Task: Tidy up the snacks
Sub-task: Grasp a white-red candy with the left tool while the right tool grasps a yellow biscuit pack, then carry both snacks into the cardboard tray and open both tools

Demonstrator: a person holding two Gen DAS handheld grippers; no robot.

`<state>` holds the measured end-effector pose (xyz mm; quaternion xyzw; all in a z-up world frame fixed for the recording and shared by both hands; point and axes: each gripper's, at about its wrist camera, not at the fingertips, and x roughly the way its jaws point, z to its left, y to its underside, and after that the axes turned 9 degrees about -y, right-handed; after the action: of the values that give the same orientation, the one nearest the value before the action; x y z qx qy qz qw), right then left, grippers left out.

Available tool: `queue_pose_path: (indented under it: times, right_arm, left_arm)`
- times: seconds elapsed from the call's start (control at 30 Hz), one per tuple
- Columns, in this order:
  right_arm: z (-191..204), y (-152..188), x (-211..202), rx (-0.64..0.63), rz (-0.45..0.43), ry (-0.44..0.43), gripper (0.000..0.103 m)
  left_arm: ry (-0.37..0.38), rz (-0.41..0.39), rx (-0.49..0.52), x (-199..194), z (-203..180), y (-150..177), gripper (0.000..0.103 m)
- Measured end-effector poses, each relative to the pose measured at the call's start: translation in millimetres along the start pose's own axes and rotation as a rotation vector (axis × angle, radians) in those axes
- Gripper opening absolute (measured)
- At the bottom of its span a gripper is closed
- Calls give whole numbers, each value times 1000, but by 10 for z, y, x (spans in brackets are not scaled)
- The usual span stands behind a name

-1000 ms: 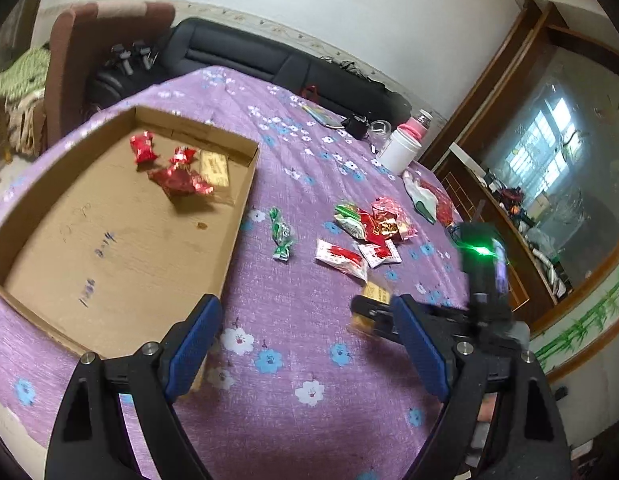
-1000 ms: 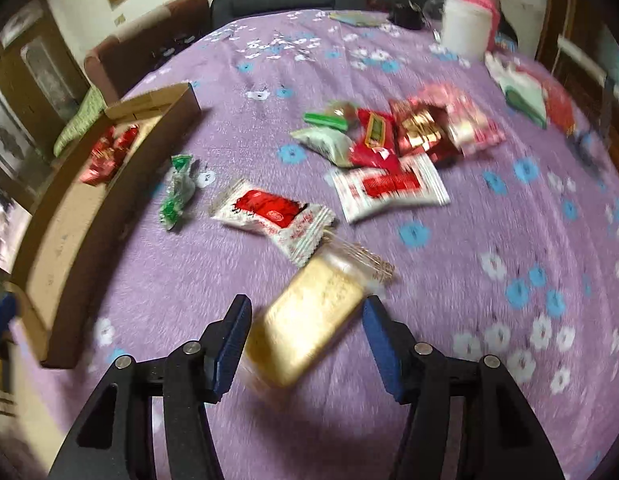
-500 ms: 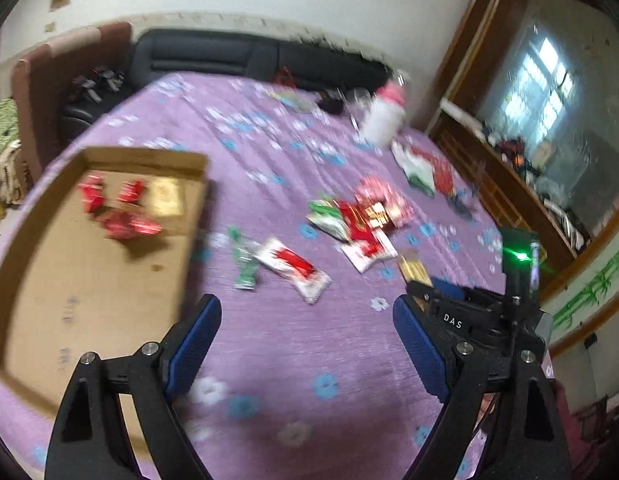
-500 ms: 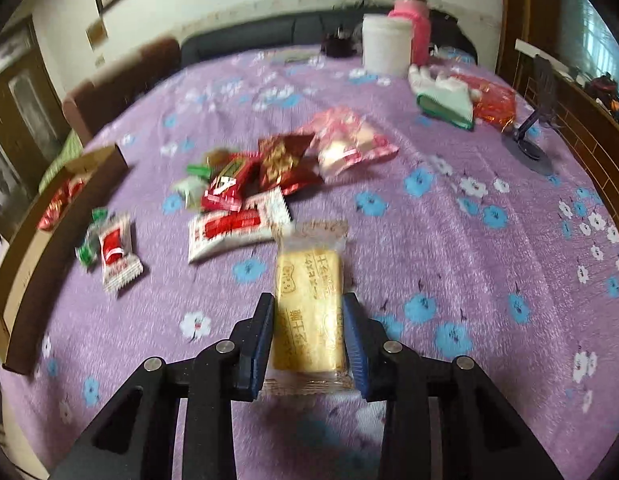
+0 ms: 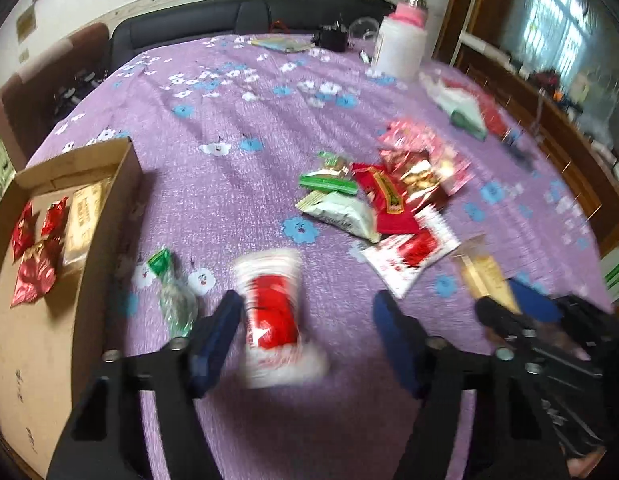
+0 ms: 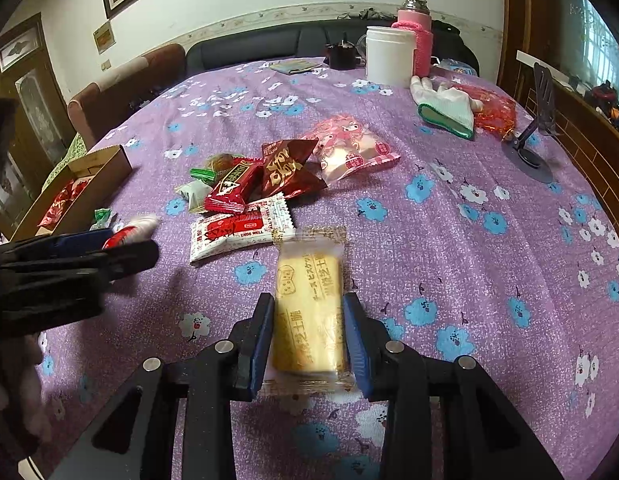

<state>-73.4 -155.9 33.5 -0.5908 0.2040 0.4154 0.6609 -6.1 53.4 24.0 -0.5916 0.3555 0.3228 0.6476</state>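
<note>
A red-and-white snack packet (image 5: 273,316) lies on the purple flowered tablecloth (image 5: 237,168) between the fingers of my left gripper (image 5: 307,304). The jaws are closing; the left pad is at the packet's edge and the right pad stands clear of it. My right gripper (image 6: 308,300) is shut on a yellow biscuit packet (image 6: 309,280), both blue pads pressing its long sides. A loose pile of snacks (image 5: 381,196) lies mid-table. The cardboard box (image 5: 109,208) at the left holds a few red packets (image 5: 33,272) and a yellow one.
A green-wrapped candy (image 5: 171,292) lies between the box and my left gripper. At the far side stand a white jar (image 6: 389,56) and a pink bottle (image 6: 415,36). A white glove (image 6: 445,106) and a phone stand (image 6: 537,136) are at the right. A sofa runs behind.
My left gripper swung right, away from the box, and came down over the red-and-white packet with its jaws narrowing. My right gripper shut on the yellow biscuit packet, then held still.
</note>
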Motion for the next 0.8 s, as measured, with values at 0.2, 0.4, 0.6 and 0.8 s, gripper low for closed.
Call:
queue_pose_path:
  times: [0.2, 0.4, 0.6, 0.8]
  right_arm:
    - [-17, 10, -16, 6, -3, -14, 35]
    - [-133, -10, -82, 74, -30, -90, 35]
    - [-130, -15, -128, 81, -62, -79, 35]
    - [-119, -3, -105, 85, -54, -50, 35]
  left_arm:
    - [-18, -41, 25, -19, -48, 59, 23]
    - [82, -70, -31, -280, 33, 199, 23]
    - [204, -119, -144, -712, 402, 408, 24]
    - [116, -187, -216, -1085, 1076, 573, 24]
